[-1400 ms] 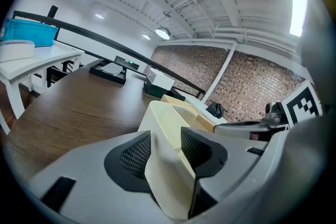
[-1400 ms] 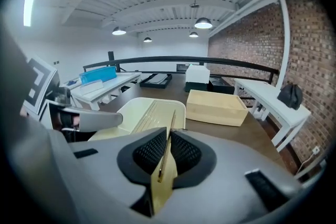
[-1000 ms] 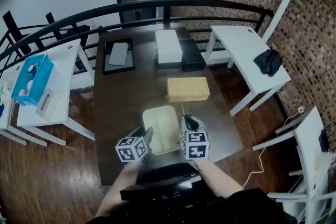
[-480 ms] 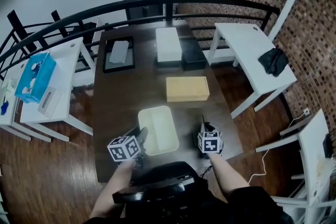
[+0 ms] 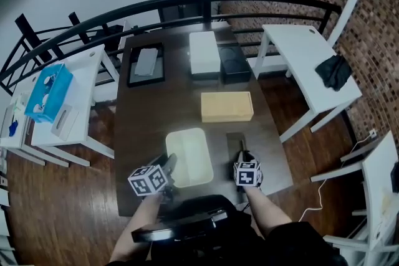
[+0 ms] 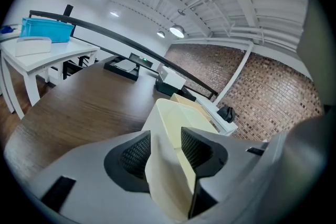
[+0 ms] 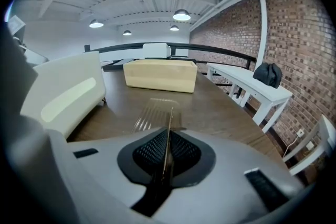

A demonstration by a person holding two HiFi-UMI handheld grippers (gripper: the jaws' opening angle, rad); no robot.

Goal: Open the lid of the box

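A cream open box (image 5: 189, 157) sits near the front edge of the dark wooden table (image 5: 149, 115). My left gripper (image 5: 167, 166) is shut on the box's near left wall; in the left gripper view the cream wall (image 6: 173, 155) is pinched between the two pads of the gripper (image 6: 165, 136). My right gripper (image 5: 243, 162) is to the right of the box and is shut on a thin clear lid (image 5: 235, 141). In the right gripper view, the lid (image 7: 157, 110) runs edge-on out of the gripper (image 7: 168, 147) and hangs low over the table.
A tan box (image 5: 227, 106) lies mid-table beyond the lid. Farther back are a white box (image 5: 204, 53), a black box (image 5: 234, 64) and a black tray (image 5: 146, 63). White side tables stand at both sides; the table's right edge is close to my right gripper.
My right gripper has moved from the box's right rim out to the right, carrying the clear lid off the box. The left gripper has kept its hold on the box.
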